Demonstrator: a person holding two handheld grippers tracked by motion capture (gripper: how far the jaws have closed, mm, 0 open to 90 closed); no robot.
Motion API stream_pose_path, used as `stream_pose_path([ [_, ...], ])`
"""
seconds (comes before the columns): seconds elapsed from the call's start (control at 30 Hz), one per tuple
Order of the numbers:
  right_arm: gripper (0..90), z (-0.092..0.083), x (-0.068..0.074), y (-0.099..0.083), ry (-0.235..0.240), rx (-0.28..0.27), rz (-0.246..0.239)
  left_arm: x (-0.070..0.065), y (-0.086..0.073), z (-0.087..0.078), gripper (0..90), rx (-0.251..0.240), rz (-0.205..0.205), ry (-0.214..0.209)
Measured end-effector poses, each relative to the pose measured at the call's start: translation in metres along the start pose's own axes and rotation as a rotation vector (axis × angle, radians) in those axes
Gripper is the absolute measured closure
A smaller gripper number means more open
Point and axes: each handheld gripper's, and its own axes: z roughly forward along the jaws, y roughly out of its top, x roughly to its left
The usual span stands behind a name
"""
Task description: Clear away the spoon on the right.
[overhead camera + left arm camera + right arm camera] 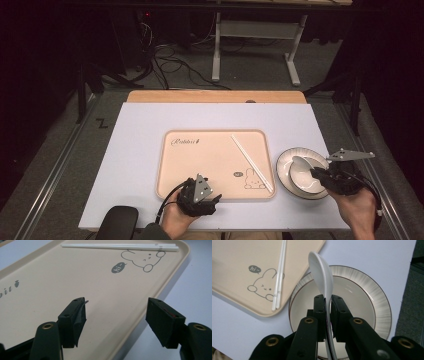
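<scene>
A beige tray (200,160) with a rabbit drawing lies mid-table, and a pair of white chopsticks (251,161) rests along its right side. My left gripper (116,315) stands open over the tray's near edge (140,322), with nothing between its jaws. Right of the tray sits a white striped bowl (286,167). My right gripper (327,302) is shut on the handle of a white spoon (320,272), held edge-up above the bowl (367,297). In the high view the right gripper (320,174) sits over the bowl's right side.
The white tabletop (140,135) spreads around the tray, with a wooden strip (215,96) at its far edge. Beyond the table stand a metal frame (255,35) and floor cables (170,60). The table's right edge lies close to the bowl.
</scene>
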Motion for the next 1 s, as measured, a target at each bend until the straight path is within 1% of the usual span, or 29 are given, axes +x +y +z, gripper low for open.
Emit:
stream_pose_path([
  [0.1,84.7,0.005,0.008,0.007,0.027,-0.004,-0.03,0.001,-0.001,-0.001,32.8,0.001,0.001,0.007],
  [0.13,84.7,0.005,0.008,0.007,0.027,-0.004,-0.03,0.001,-0.001,-0.001,32.8,-0.001,-0.001,0.01],
  [0.17,84.7,0.008,0.011,0.009,0.042,-0.001,-0.048,0.001,-0.001,-0.002,32.8,-0.001,0.0,0.013],
  [0.23,84.7,0.01,0.012,0.011,0.048,-0.003,-0.048,0.002,-0.001,-0.003,32.8,-0.011,-0.014,0.02],
  [0.27,84.7,0.013,0.014,0.013,0.061,-0.004,-0.053,0.003,-0.001,-0.004,32.8,-0.005,-0.01,0.024],
  [0.33,84.7,0.017,0.017,0.016,0.074,0.001,-0.062,0.004,-0.001,-0.006,32.8,-0.009,-0.011,0.034],
  [0.43,84.7,0.026,0.023,0.021,0.096,0.007,-0.08,0.005,-0.001,-0.009,32.8,-0.017,-0.021,0.045],
  [0.47,84.7,0.028,0.024,0.023,0.102,0.008,-0.086,0.006,-0.001,-0.011,32.8,-0.019,-0.02,0.055],
  [0.5,84.7,0.031,0.024,0.024,0.115,0.009,-0.093,0.006,-0.001,-0.011,32.8,-0.019,-0.02,0.055],
  [0.57,84.7,0.033,0.026,0.026,0.118,0.008,-0.099,0.008,-0.001,-0.013,32.8,-0.027,-0.025,0.068],
  [0.63,84.6,0.039,0.028,0.03,0.138,0.011,-0.11,0.009,-0.001,-0.016,32.8,-0.031,-0.031,0.082],
  [0.87,84.7,0.049,0.031,0.036,0.156,0.013,-0.124,0.011,-0.002,-0.02,32.9,-0.043,-0.039,0.099],
  [0.9,84.7,0.049,0.031,0.036,0.158,0.013,-0.119,0.011,-0.002,-0.02,32.8,-0.043,-0.038,0.1],
  [1.0,84.7,0.052,0.033,0.038,0.16,0.012,-0.128,0.011,-0.001,-0.022,32.8,-0.046,-0.032,0.101],
])
